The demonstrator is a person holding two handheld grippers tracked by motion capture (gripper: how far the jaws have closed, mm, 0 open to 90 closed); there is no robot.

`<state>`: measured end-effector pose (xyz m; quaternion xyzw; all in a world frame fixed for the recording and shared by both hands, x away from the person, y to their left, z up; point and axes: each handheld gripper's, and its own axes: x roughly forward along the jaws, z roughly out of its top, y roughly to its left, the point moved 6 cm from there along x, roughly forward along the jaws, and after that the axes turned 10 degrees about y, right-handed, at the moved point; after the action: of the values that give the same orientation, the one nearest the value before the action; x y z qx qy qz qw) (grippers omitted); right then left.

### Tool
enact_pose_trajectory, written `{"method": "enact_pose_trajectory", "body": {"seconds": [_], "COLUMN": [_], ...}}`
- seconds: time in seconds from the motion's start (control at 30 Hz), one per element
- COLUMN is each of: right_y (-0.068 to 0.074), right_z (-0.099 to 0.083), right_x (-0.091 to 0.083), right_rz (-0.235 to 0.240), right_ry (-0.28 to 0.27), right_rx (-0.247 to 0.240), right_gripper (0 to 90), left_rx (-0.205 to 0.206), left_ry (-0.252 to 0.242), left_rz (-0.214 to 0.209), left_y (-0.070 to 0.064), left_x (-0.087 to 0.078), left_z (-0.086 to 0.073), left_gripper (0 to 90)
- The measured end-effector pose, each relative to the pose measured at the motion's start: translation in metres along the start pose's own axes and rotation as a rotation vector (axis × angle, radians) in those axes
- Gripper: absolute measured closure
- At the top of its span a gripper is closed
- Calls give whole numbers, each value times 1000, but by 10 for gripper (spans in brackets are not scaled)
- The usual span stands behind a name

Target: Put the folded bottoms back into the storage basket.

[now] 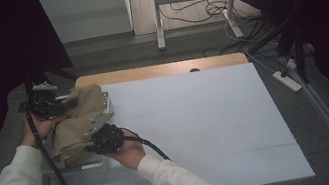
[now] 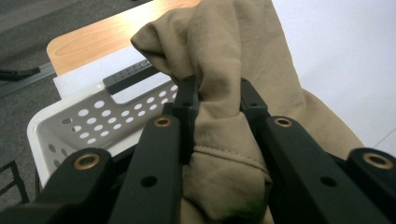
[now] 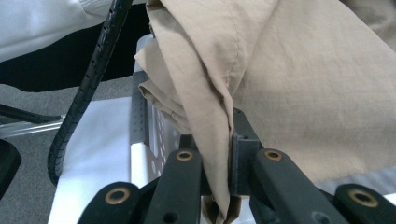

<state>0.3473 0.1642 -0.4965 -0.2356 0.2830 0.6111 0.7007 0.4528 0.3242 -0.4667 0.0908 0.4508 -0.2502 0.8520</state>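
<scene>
Between the black fingers (image 3: 187,186) of the right gripper (image 3: 215,154) sits a thin fold of the tan cloth (image 3: 303,84). The fingers are pressed tight on that fold, and the rest of the cloth hangs loose above and to the side of them. Just behind the fingers is the white basket (image 3: 140,158) with its round holes, and a ribbed black cable (image 3: 88,93) runs past it.

Further along, the left gripper (image 2: 215,100) has its fingers (image 2: 187,112) squeezed on a thick bunch of the same cloth, which bulges out above and below them. Past those fingers the basket's wall and grey handle (image 2: 128,77) show, then the wooden table edge (image 2: 93,42).

From the high view, the cloth (image 1: 78,122) lies heaped in the basket (image 1: 81,169) at the left side of the white table cover (image 1: 208,125), with the left gripper (image 1: 56,106) at its far end and the right gripper (image 1: 96,134) at its near end.

I think the cloth is light, soft and floppy. It will sag and bunch, not hold a shape. It looks a bit smooth, so a thin pinch may slip. A seam or a thick fold is the best place to hold, with both holds well apart so it spreads out.
</scene>
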Motion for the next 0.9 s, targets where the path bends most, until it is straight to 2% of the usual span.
{"method": "enact_pose_trajectory", "body": {"seconds": [0.47,0.9], "right_y": [1,2], "right_z": [3,6], "right_x": [13,15], "right_rz": [12,16], "right_ry": [12,4], "right_rx": [4,3], "right_gripper": [832,832], "left_rx": [-10,-7], "left_ry": [6,5], "left_rz": [-5,-5], "left_y": [8,10], "left_x": [4,3], "left_z": [-8,-10], "left_gripper": [747,746]}}
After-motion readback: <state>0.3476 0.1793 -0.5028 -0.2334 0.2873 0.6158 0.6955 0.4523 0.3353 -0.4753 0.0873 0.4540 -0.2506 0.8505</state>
